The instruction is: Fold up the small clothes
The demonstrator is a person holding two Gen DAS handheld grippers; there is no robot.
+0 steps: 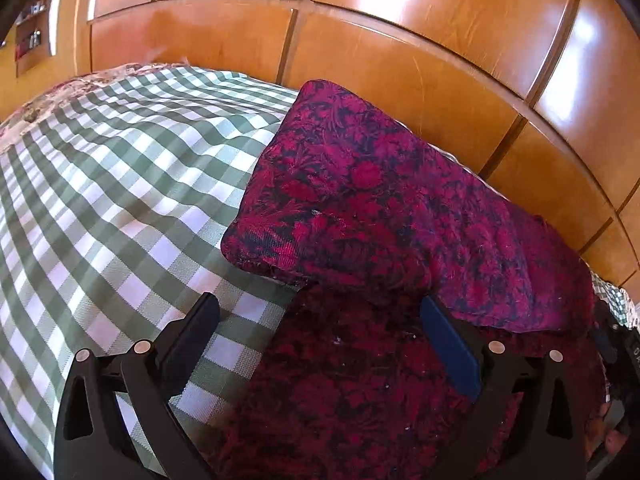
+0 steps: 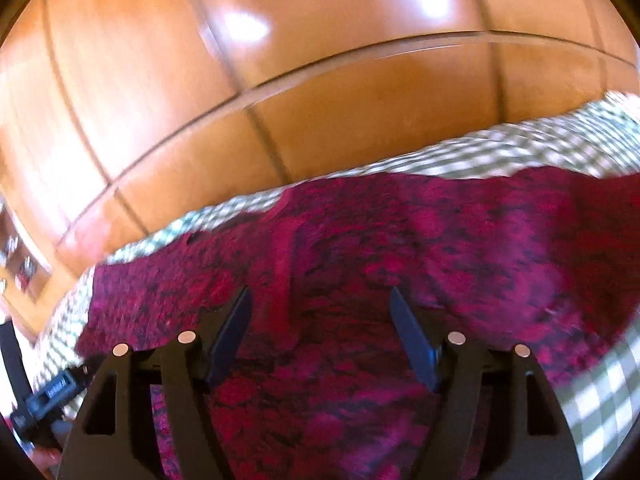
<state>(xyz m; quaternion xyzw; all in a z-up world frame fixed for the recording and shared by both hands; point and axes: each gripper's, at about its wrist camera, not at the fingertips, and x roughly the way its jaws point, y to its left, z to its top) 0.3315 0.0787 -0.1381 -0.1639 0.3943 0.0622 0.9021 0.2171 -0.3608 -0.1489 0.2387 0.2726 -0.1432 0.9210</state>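
Note:
A magenta and dark-blue flowered garment (image 1: 392, 208) lies on a green and white checked cloth (image 1: 120, 184), with one layer folded over another. My left gripper (image 1: 320, 308) stands wide open just above its near edge, with no cloth between the pads. In the right wrist view the same garment (image 2: 400, 248) fills the lower half, blurred. My right gripper (image 2: 320, 300) is open over it; a raised fold of fabric runs between the fingers, and the pads do not press on it.
Glossy orange wooden panels (image 1: 360, 40) rise right behind the checked surface. A shelf niche (image 1: 32, 36) with small items shows at the far left. A dark strap and buckle (image 2: 52, 392) hang at the lower left of the right wrist view.

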